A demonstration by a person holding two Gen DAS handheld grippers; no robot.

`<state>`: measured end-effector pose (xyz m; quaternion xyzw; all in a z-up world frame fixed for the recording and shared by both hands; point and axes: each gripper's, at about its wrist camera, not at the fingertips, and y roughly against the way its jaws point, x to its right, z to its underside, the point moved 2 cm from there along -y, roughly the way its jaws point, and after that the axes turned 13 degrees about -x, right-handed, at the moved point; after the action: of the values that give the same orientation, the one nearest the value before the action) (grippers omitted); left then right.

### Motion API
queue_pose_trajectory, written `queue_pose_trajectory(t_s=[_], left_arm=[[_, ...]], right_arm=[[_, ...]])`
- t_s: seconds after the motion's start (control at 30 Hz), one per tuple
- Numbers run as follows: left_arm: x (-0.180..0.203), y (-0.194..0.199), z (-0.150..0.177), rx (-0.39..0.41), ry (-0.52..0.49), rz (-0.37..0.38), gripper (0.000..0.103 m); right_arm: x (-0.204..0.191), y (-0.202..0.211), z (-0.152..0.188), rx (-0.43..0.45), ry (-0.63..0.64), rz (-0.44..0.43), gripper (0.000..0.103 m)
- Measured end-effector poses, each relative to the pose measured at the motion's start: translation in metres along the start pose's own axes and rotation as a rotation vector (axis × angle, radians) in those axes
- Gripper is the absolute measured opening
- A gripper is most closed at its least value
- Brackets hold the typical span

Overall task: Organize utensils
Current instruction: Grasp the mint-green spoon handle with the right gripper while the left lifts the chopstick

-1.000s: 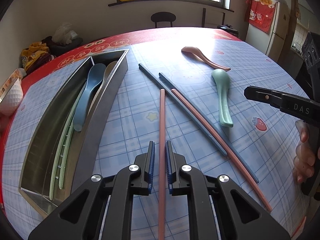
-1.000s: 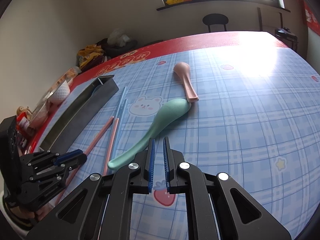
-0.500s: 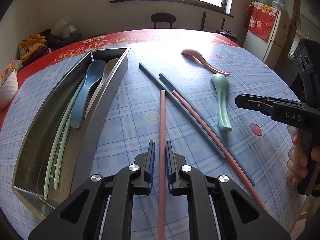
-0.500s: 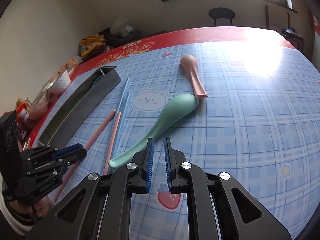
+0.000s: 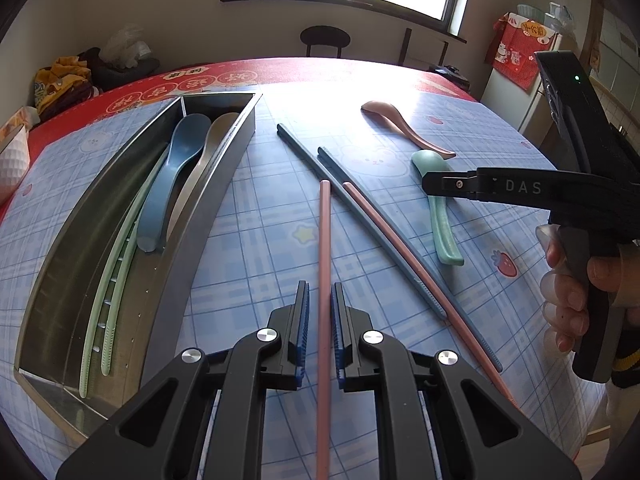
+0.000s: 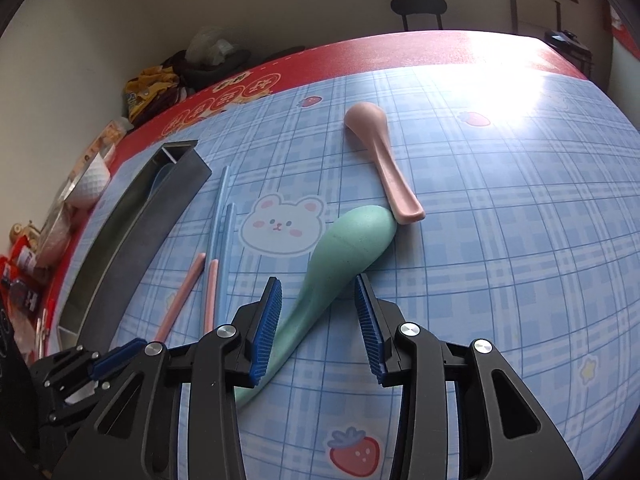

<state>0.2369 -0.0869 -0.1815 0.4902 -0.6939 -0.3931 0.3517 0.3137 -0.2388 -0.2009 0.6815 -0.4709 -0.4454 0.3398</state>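
My left gripper [image 5: 320,296] has its jaws a narrow gap apart, straddling a pink chopstick [image 5: 324,248] that lies on the table without touching the pads. A second pink chopstick [image 5: 404,256] and two dark blue chopsticks [image 5: 344,192] lie to its right. My right gripper [image 6: 318,292] is open, low over the green spoon [image 6: 352,248], its jaws either side of the handle. The pink spoon [image 6: 380,152] lies just beyond. The steel organizer tray [image 5: 208,208] at the left holds a blue spoon [image 5: 176,172], a beige spoon and green chopsticks [image 5: 108,280].
A white bowl [image 5: 12,164] and snack packets sit past the tray at the table's left edge. A black stool [image 5: 325,38] stands beyond the table's far edge. A fridge with a red cloth [image 5: 524,56] is at the far right.
My right gripper has opened wide and come down closer over the green spoon's handle. My left gripper has stayed over the pink chopstick, its view tilted slightly.
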Motion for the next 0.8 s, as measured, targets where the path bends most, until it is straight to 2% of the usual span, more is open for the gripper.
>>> queue_pose_trajectory(t_s=[0.17, 0.23, 0.27, 0.37, 0.53, 0.7, 0.8], left_arm=[[0.000, 0.000, 0.000, 0.001, -0.002, 0.001, 0.011], [-0.001, 0.000, 0.000, 0.001, 0.000, 0.005, 0.011], [-0.001, 0.000, 0.000, 0.002, 0.000, 0.006, 0.011], [-0.001, 0.000, 0.000, 0.002, 0.000, 0.006, 0.011], [-0.001, 0.000, 0.000, 0.002, 0.000, 0.007, 0.011], [-0.002, 0.000, 0.000, 0.003, 0.004, 0.015, 0.011], [-0.001, 0.000, 0.000, 0.003, 0.000, 0.008, 0.011]], right_arm=[[-0.022, -0.009, -0.002, 0.008, 0.124, 0.153, 0.037], [-0.027, -0.010, 0.000, 0.015, 0.153, 0.184, 0.032], [-0.028, -0.010, 0.000, 0.017, 0.158, 0.176, 0.027], [-0.027, -0.008, 0.003, 0.025, 0.164, 0.158, 0.021], [-0.028, -0.006, 0.008, 0.031, 0.174, 0.117, 0.019], [-0.037, 0.002, 0.014, 0.082, 0.212, 0.140, 0.008], [-0.042, 0.003, 0.016, 0.085, 0.242, 0.146, 0.006]])
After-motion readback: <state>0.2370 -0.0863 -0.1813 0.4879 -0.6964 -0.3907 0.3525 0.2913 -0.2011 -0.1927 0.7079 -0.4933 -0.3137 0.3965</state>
